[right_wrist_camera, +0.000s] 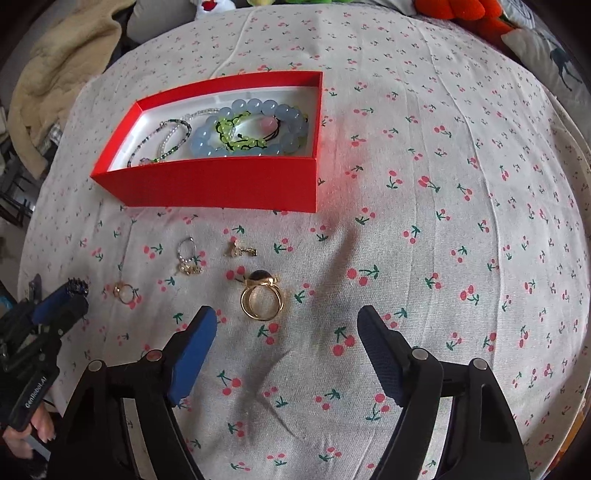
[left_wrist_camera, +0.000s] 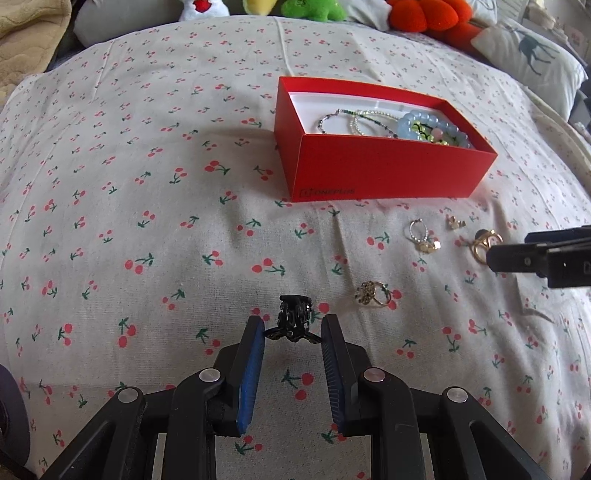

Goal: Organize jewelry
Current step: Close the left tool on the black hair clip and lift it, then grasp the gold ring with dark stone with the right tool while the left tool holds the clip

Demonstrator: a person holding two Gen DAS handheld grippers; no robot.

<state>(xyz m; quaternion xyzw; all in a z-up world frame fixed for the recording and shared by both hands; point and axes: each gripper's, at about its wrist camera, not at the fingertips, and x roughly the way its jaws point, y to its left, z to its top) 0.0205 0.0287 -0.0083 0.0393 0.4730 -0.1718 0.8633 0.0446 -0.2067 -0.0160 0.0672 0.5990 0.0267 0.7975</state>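
A red box [left_wrist_camera: 388, 173] [right_wrist_camera: 221, 182] on the cherry-print cloth holds bead bracelets [left_wrist_camera: 432, 127] [right_wrist_camera: 251, 127]. My left gripper [left_wrist_camera: 293, 328] is shut on a black ornate ring [left_wrist_camera: 294, 317], gripped at its base between the blue pads; it also shows in the right wrist view [right_wrist_camera: 77, 286]. My right gripper [right_wrist_camera: 286, 321] is open, with a gold ring with a dark stone [right_wrist_camera: 262, 295] [left_wrist_camera: 484, 243] just beyond its fingertips. A small gold flower ring [left_wrist_camera: 373, 293] [right_wrist_camera: 123, 291], a silver ring with charms [left_wrist_camera: 423, 236] [right_wrist_camera: 189, 258] and a small gold piece [left_wrist_camera: 455, 222] [right_wrist_camera: 240, 251] lie on the cloth.
Plush toys [left_wrist_camera: 428, 16] and a pillow [left_wrist_camera: 528, 55] line the far edge. A beige blanket [right_wrist_camera: 62, 74] lies at the far left. The right gripper's body [left_wrist_camera: 543, 256] reaches in from the right in the left wrist view.
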